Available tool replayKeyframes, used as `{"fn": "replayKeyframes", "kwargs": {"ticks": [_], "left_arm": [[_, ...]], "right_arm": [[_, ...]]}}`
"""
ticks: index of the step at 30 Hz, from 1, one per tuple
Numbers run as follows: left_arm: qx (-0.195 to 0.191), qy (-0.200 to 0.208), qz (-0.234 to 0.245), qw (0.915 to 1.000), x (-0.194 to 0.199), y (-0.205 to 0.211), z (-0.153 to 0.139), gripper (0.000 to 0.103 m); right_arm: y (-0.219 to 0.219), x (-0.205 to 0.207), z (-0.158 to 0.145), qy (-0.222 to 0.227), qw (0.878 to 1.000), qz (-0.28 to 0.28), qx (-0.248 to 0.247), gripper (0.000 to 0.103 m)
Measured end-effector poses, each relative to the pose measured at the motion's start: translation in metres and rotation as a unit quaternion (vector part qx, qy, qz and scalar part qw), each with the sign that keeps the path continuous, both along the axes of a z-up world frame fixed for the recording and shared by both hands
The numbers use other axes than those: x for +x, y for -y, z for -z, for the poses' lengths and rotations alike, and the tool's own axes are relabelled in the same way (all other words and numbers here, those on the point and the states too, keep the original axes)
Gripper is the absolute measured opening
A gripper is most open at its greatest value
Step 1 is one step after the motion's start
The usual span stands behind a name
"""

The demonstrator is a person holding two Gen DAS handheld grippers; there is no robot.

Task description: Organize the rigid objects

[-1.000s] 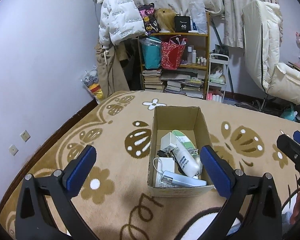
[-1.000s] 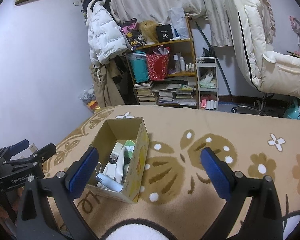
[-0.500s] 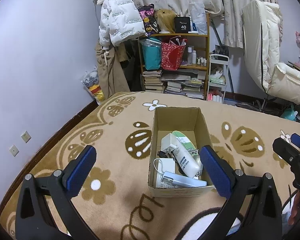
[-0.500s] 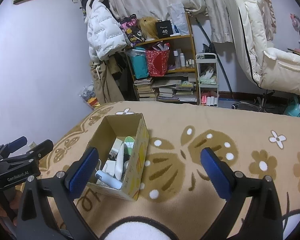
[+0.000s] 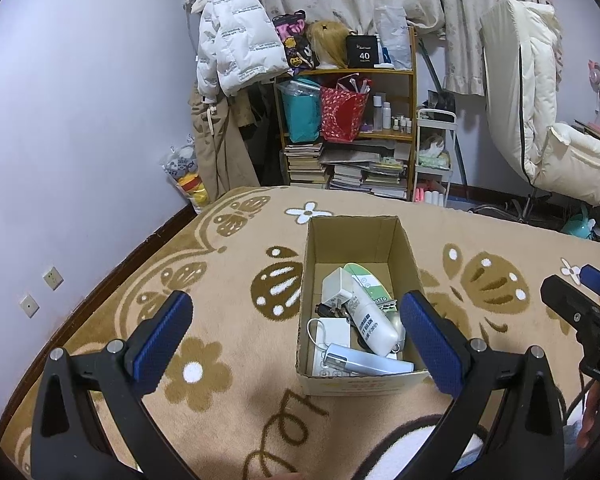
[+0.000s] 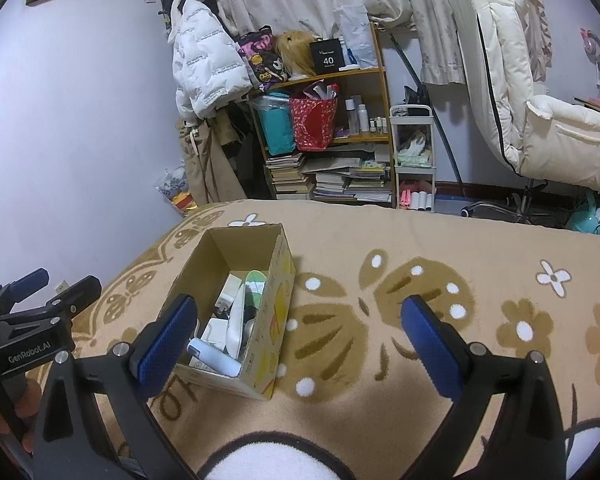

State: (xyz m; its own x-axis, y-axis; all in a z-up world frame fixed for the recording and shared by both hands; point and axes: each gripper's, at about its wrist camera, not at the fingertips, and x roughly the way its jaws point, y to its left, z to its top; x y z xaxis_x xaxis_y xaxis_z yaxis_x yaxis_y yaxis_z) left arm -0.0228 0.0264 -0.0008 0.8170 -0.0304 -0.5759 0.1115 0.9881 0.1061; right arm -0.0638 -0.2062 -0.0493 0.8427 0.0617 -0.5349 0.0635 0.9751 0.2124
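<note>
A cardboard box (image 5: 356, 312) sits open-topped on the tan patterned blanket (image 5: 228, 280) of a bed, and the rigid things to be organised are already gathered inside it rather than scattered: a white charger block (image 5: 337, 287), a white tube (image 5: 370, 322) lying lengthwise, a green-and-white packet (image 5: 366, 278) leaning toward the far wall, a flat white adapter with a cord (image 5: 332, 330), and a pale blue-white bar (image 5: 368, 363) laid across the near end. They lie packed side by side and overlapping, probably so all fit within the narrow floor of the box. The left hand-held gripper (image 5: 296, 342) hovers above the near end of the box with its blue pads spread wide and nothing between them, as if lined up for looking in or reaching down. The right hand-held gripper (image 6: 296, 340) is likewise spread and empty, held to the right of the box over bare blanket, which keeps it clear of the other's path. No loose item shows on the blanket, so the sorting seems close to finished.
</note>
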Motion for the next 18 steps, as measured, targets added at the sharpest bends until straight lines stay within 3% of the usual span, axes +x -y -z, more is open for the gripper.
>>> {"fn": "replayKeyframes", "kwargs": {"ticks": [18], "left_arm": [[0.003, 0.002, 0.004, 1.0, -0.0037, 0.0018, 0.0005, 0.103]], "right_arm": [[0.0033, -0.0005, 0.0, -0.002, 1.0, 0.001, -0.001, 0.103]]}}
